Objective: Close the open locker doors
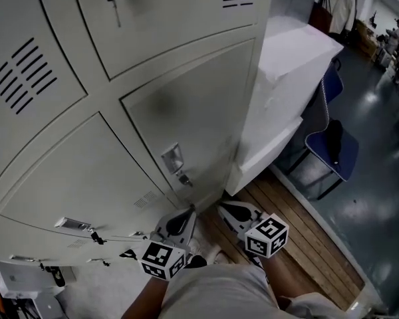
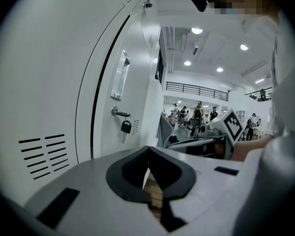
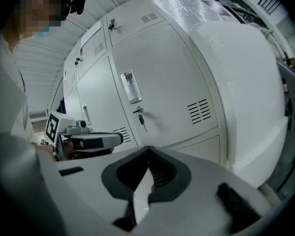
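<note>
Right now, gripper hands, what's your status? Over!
Left gripper shut, empty. Right gripper shut, empty. Locker doors in view all look closed, key hanging in one lock. Blue chair off to the side, not blocking.

A blue chair (image 1: 332, 148) stands at 3 o'clock on the glossy grey floor (image 1: 379, 205); wooden planks (image 1: 306, 238) lie at 5 o'clock.
</note>
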`<state>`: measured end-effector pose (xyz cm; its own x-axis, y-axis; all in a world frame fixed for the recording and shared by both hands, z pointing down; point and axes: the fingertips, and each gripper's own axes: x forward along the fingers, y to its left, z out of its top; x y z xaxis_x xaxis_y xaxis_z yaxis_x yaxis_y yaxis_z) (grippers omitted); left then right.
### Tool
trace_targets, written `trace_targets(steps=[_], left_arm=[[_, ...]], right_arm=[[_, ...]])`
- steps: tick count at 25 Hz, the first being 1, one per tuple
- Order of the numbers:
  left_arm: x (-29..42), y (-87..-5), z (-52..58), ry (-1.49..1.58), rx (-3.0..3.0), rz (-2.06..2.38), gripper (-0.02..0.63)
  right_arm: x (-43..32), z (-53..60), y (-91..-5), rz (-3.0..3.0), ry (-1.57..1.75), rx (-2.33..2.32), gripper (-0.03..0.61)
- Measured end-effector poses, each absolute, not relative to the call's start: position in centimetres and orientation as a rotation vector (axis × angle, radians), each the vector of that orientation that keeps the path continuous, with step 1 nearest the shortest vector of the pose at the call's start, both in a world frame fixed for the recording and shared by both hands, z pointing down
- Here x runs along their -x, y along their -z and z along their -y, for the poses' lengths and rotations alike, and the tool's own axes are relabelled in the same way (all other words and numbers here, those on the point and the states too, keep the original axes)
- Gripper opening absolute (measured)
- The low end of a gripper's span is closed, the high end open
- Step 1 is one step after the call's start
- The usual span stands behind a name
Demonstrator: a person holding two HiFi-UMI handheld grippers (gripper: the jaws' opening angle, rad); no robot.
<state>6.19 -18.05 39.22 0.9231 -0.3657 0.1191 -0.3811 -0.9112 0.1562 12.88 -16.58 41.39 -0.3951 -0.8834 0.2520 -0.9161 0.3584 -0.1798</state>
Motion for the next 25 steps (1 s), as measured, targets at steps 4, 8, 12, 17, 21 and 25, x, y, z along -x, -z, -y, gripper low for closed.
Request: trace_targets(steps=[4, 8, 12, 17, 21, 25], left_arm=[[-7.2, -39.0, 16.9, -0.133, -2.923, 0.532, 0.015], [-8.1, -39.0, 15.7, -0.146, -2.935, 0.495, 0.015], [-8.4, -39.0, 14.5, -0.165, -2.945, 0.474, 0.015], [-8.3, -39.3, 13.8, -0.183, -2.944, 0.481, 0.015], [-8.2, -39.3, 13.7, -0.178, -2.933, 0.484, 0.015], [-8.0, -39.1, 13.7, -0.173, -2.933, 0.495, 0.015]], right_arm=[[-13.4, 15.3, -40.7, 2.487, -0.418, -1.684, 0.028], [-13.4, 14.1, -40.7, 2.485, -0.414, -1.685, 0.028], [-12.9, 13.2, -41.1, 2.489, -0.415, -1.676, 0.027], [-12.2, 12.8, -41.3, 2.508, -0.412, -1.642, 0.028], [-11.6, 12.4, -41.3, 2.518, -0.409, -1.616, 0.028], [-11.4, 12.2, -41.5, 2.514, -0.407, -1.602, 0.028]])
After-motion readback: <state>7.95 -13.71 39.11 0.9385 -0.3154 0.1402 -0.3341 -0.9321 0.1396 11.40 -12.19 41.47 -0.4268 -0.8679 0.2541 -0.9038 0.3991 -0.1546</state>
